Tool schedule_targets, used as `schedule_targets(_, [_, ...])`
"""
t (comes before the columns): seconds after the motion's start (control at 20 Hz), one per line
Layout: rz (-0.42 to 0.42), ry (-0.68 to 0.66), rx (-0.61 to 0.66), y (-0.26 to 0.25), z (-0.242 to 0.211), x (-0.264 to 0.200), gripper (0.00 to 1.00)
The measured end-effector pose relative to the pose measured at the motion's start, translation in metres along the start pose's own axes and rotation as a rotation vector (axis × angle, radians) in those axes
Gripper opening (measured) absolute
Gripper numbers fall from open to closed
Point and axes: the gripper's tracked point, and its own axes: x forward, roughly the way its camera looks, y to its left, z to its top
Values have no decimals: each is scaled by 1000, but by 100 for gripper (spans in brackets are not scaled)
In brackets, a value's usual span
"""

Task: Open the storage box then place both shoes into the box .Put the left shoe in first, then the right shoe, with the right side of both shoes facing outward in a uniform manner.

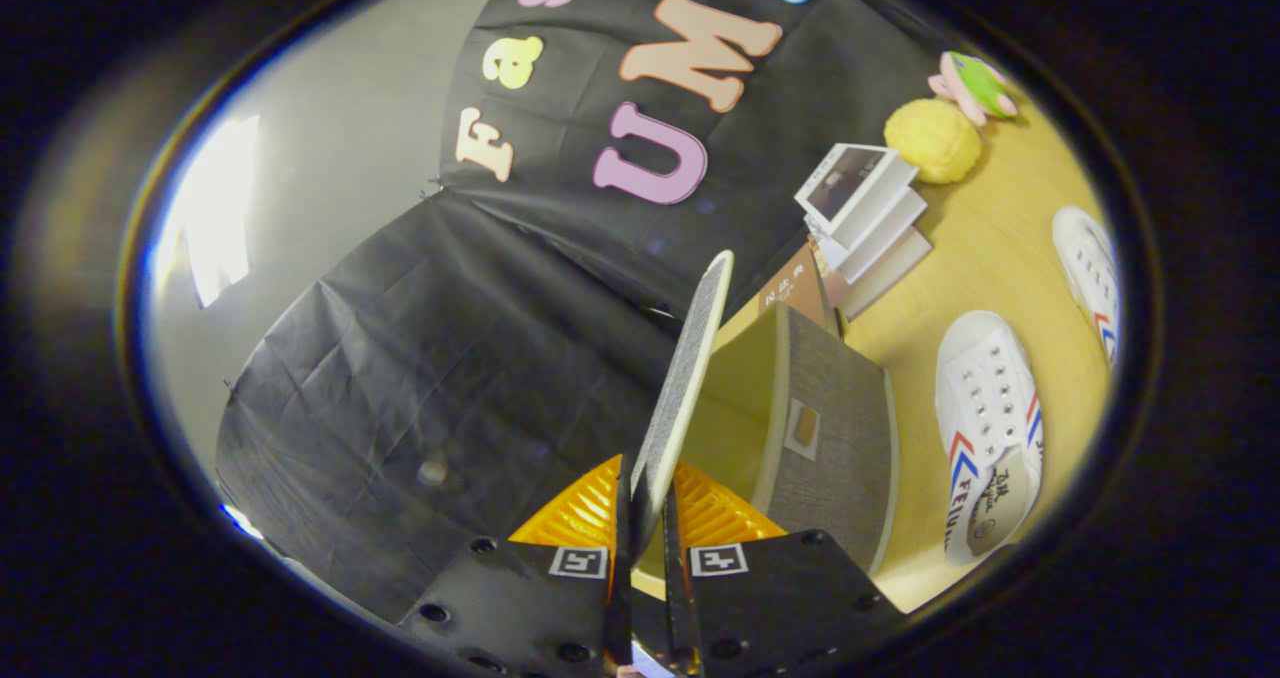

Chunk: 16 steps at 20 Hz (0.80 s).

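The gripper (645,518) has its jaws clenched on the lid (685,378) of the storage box (830,438), both fingers pressing the thin panel edge-on, and the lid stands swung up and away from the box. Judging by that angle, the opening step is in hand: the lid is held high so the mouth of the box stays clear for the shoes. The box itself sits just beyond the fingers on the worktop (990,258), its pale inside showing, nothing in it that I can make out. Beside the box lies one white sneaker (985,428), laces up, apart from the box wall. Further along, towards the worktop's edge, the second sneaker (1090,273) waits, well apart from the first. Which is left and which right I cannot tell from here. Behind the box, a stack of books (865,223); beyond that a yellow ball (932,140) and a small pink and green toy (975,83).
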Motion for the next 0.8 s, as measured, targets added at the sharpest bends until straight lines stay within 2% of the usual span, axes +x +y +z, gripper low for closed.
schedule_targets(0.3, [50, 17, -104, 67, -10, 29, 16])
schedule_targets(0.8, [150, 88, -120, 143, -61, 89, 16])
